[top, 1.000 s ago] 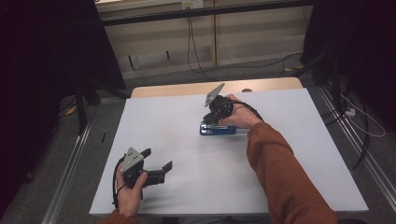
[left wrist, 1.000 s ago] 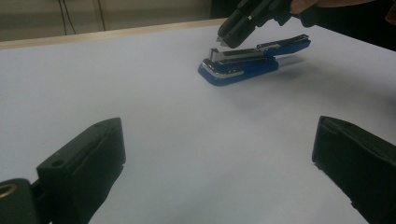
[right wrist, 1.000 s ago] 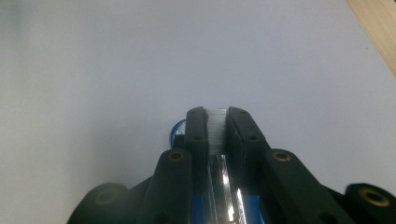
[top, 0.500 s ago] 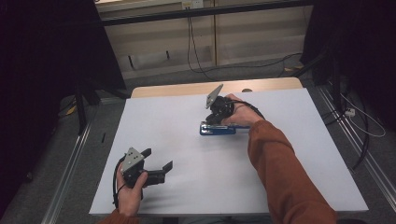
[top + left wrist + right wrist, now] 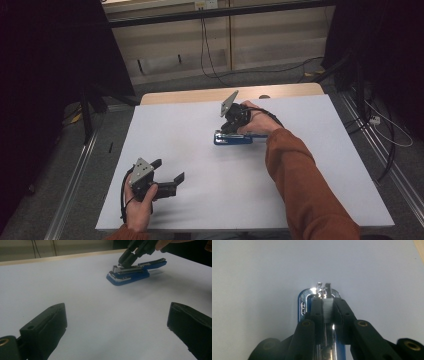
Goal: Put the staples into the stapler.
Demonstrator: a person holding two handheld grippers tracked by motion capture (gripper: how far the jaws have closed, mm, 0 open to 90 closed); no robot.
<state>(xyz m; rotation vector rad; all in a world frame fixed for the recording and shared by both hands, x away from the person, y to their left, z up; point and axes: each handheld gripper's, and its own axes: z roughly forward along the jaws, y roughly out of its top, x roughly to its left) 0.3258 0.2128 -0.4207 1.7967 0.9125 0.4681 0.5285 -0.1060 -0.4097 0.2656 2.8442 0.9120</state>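
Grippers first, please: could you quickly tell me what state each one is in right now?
Left gripper: open, holding nothing, near the table's front edge.
Right gripper: shut on the strip of staples in the open blue stapler.

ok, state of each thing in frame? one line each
stapler: lying flat on the white table, top open, staple strip exposed
staple strip: pinched between the right claw's jaws
right claw: shut on the strip, angled down at the stapler
left claw: open, holding nothing, low over the table

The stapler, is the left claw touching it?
No, the left claw sits open near the table's front, far from the blue stapler.
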